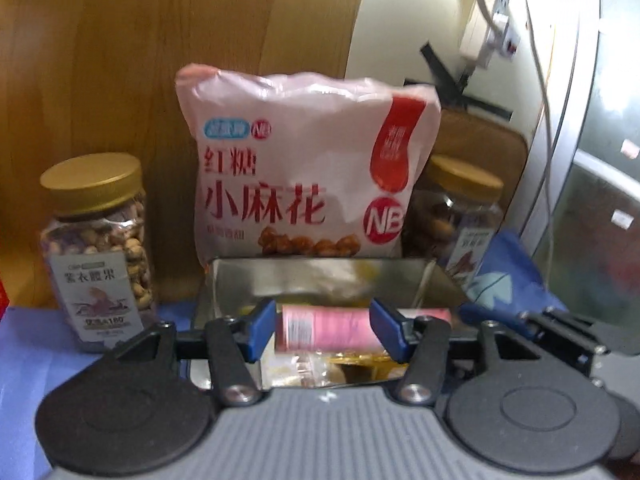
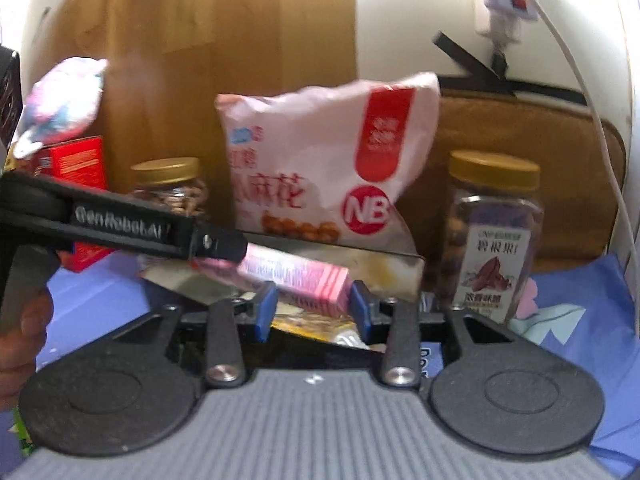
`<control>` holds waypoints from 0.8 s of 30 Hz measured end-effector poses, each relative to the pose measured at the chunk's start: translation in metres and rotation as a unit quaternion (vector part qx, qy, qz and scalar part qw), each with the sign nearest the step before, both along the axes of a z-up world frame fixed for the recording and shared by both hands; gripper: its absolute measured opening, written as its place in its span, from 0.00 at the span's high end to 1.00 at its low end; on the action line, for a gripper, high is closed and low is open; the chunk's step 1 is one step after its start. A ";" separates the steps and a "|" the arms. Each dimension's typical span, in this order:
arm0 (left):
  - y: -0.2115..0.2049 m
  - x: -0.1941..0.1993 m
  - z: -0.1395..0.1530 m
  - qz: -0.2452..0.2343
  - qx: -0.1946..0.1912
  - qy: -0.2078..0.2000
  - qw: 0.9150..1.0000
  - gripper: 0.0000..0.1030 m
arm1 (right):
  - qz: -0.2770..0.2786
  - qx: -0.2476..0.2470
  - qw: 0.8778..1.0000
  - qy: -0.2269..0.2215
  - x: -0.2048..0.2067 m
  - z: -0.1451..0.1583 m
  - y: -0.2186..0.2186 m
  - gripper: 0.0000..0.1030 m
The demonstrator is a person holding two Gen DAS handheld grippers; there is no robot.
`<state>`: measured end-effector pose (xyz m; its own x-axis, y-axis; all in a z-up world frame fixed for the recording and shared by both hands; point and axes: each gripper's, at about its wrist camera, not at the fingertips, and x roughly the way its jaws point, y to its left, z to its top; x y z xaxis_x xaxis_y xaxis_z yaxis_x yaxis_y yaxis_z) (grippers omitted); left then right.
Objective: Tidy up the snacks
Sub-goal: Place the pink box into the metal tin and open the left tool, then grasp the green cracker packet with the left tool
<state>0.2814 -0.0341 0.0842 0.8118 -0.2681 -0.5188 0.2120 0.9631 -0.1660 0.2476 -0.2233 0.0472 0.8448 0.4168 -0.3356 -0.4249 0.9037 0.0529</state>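
Pink snack box (image 1: 332,330) sits between your left gripper (image 1: 325,326) jaws, apparently clamped; right gripper (image 2: 313,308) jaws flank its other end, grip unclear.

Counter (image 1: 24,344), blue cloth cover: gold-lidded nut jar (image 1: 98,252) left, second jar (image 2: 494,236) right, metal tin (image 1: 320,276) between, red box (image 2: 80,184) far left.

A snack bag (image 1: 304,168) stands behind the metal tin (image 1: 320,276), between two nut jars (image 1: 96,248) (image 1: 460,220).
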 end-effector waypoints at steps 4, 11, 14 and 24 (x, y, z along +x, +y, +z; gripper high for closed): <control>0.013 -0.015 0.003 0.005 -0.010 -0.014 1.000 0.39 | -0.008 0.038 0.999 -0.004 -0.009 0.003 -0.017 0.51; 0.063 -0.060 -0.002 0.017 -0.050 0.021 0.998 0.39 | 0.045 0.099 0.992 0.068 -0.037 -0.008 -0.032 0.51; 0.083 -0.077 -0.016 0.046 -0.043 0.044 0.997 0.39 | 0.067 0.092 0.988 0.105 -0.043 -0.016 -0.018 0.52; 0.119 -0.118 -0.047 0.070 -0.099 0.104 0.987 0.52 | 0.196 0.022 0.970 0.142 -0.093 -0.020 0.069 0.51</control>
